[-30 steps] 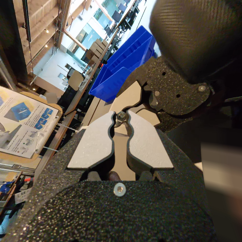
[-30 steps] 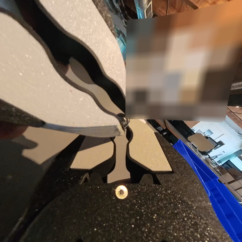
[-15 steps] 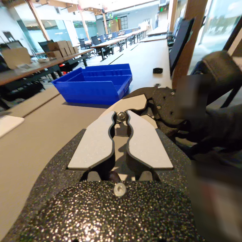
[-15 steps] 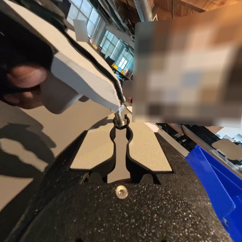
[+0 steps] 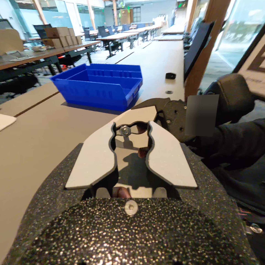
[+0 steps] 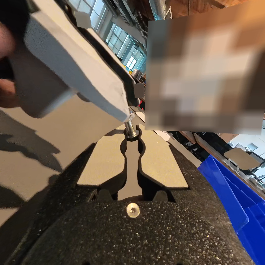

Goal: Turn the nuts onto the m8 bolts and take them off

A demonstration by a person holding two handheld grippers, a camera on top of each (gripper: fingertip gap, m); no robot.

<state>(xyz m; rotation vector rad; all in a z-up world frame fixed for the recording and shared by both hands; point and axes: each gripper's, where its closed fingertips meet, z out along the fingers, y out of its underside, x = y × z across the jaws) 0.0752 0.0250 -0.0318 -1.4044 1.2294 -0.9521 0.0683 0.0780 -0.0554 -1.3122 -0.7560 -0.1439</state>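
Left wrist view: a blue plastic bin [image 5: 97,88] stands on the grey table [image 5: 43,136], well beyond the fingertips. The left gripper [image 5: 131,124] has its jaws spread wide and clamps nothing. A steel hex nut [image 5: 125,130], seen end-on with the bolt's tip in its bore, sits just inside the left-hand finger [image 5: 99,154]. Whether it touches that finger's inner edge cannot be told here. The right-hand finger stands apart from it. To the right, a black-gloved hand [image 5: 232,137] comes in from the edge of the view.

Right wrist view: at upper left, one grey finger of the left gripper slants down, and its tip meets the upper end of the M8 bolt [image 6: 129,128]. The threaded shank stands tilted, clear of the table. The right gripper [image 6: 132,132] has its jaws drawn nearly together and pinches the lower end of the bolt in the notch at the fingertips. At lower right, the rim of the blue plastic bin shows beside this gripper.
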